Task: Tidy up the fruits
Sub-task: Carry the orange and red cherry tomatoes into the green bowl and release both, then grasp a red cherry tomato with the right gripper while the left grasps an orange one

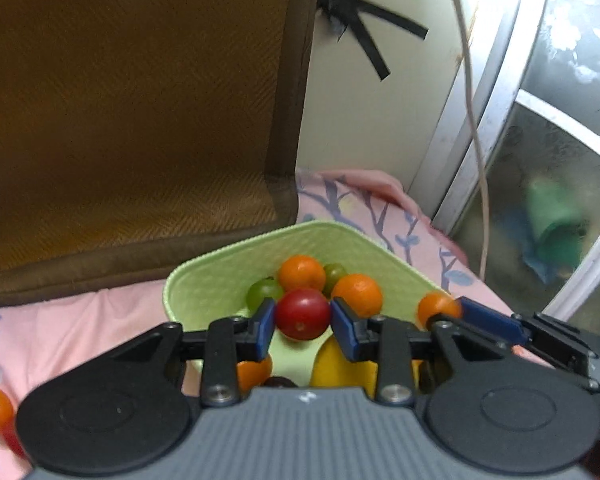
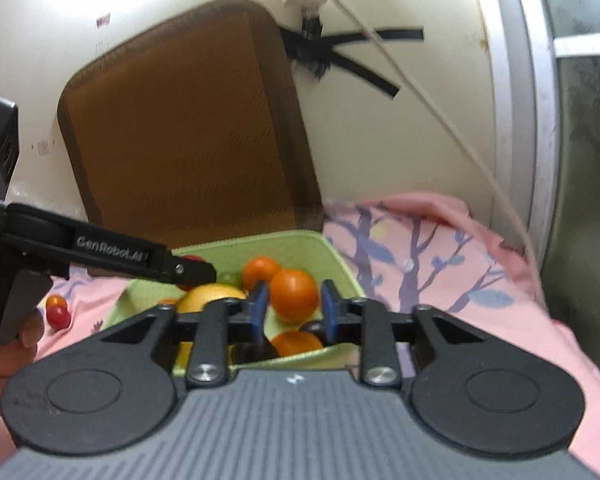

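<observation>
Only the right wrist view is showing a hand (image 2: pixel 4 360) lower left, while the left gripper (image 1: pixel 303 318) is pinching a glossy red tomato (image 1: pixel 302 314) and the right gripper (image 2: pixel 293 306) is clasping a round orange (image 2: pixel 294 295) over the ribbed green basket (image 1: pixel 204 280).

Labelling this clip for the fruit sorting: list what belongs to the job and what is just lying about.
Job:
- left tongs, closed on a red tomato
- right tongs, around an orange
- green tray with oranges, green grapes and a yellow fruit
- loose tomatoes on the pink sheet

Lying about:
- brown cushion
- black tape
- white cable
</observation>
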Demonstrator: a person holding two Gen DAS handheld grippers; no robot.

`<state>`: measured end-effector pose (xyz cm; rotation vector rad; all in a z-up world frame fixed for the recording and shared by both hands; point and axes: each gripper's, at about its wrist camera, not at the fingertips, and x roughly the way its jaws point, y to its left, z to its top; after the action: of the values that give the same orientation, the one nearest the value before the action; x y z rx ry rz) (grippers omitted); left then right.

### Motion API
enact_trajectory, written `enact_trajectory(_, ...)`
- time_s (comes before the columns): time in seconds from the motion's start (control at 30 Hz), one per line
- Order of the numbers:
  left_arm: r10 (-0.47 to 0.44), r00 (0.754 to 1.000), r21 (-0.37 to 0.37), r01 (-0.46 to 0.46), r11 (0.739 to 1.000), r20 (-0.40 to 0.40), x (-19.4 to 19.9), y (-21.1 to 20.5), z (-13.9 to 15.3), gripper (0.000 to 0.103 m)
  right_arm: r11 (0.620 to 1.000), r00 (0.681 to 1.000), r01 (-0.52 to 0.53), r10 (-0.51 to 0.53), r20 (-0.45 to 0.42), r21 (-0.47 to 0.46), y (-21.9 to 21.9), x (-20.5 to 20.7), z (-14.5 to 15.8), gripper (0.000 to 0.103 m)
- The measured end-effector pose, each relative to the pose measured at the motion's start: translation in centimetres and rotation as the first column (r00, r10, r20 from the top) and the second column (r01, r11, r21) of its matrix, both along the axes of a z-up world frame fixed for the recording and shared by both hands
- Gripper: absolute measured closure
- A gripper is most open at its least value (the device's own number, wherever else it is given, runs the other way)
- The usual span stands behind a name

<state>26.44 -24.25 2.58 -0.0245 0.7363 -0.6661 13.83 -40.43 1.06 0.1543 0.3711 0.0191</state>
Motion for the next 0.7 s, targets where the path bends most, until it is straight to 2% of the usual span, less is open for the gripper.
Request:
enact_trajectory(0.07,0.014,1.000,-0.001,-0.014,1.000,0.005,0.1,0.0,0.1,0.057,1.000,1.000,0.004,-0.004,0.006,-0.001,-0.2,-0.3,0.0,0.062)
enact_trajectory(0.17,0.023,1.000,-0.032,-0.022,0.999,0.016,-0.4,1.5,1.3,0.056,1.000,0.999,0.025,-0.025,0.045,-0.004,-0.3,-1.1,0.1,0.062)
enact_trajectory(0.33,0.101,0.993,-0.106,-0.094,0.990,0.061,-1.5,8.6,4.1,0.056,0.997,0.990,0.025,-0.035,0.140,0.070,-0.7,-3.4,1.2,0.060)
enact_trajectory(0.4,0.163,0.984,-0.107,-0.156,0.982,0.065,-1.7,13.0,4.4,0.056,0.992,0.982,-0.062,0.040,0.185,0.113,0.1,-4.1,2.4,0.060)
enact_trajectory(0.47,0.217,0.975,-0.085,-0.212,0.974,0.050,-1.5,16.5,4.0,0.056,0.979,0.971,-0.175,0.155,0.184,0.102,2.6,-4.2,3.4,0.058)
enact_trajectory(0.53,0.265,0.964,-0.072,-0.265,0.961,-0.007,-0.9,19.5,2.9,0.056,0.955,0.947,-0.293,0.284,0.148,0.048,6.2,-3.6,3.9,0.055)
enact_trajectory(0.6,0.282,0.955,-0.094,-0.290,0.952,-0.094,-0.3,21.6,1.4,0.056,0.921,0.916,-0.388,0.390,0.090,-0.043,10.5,-2.4,3.5,0.051)
enact_trajectory(0.7,0.291,0.944,-0.130,-0.311,0.941,-0.152,0.2,22.8,-0.3,0.056,0.880,0.888,-0.458,0.459,-0.018,-0.123,15.8,0.4,1.7,0.050)
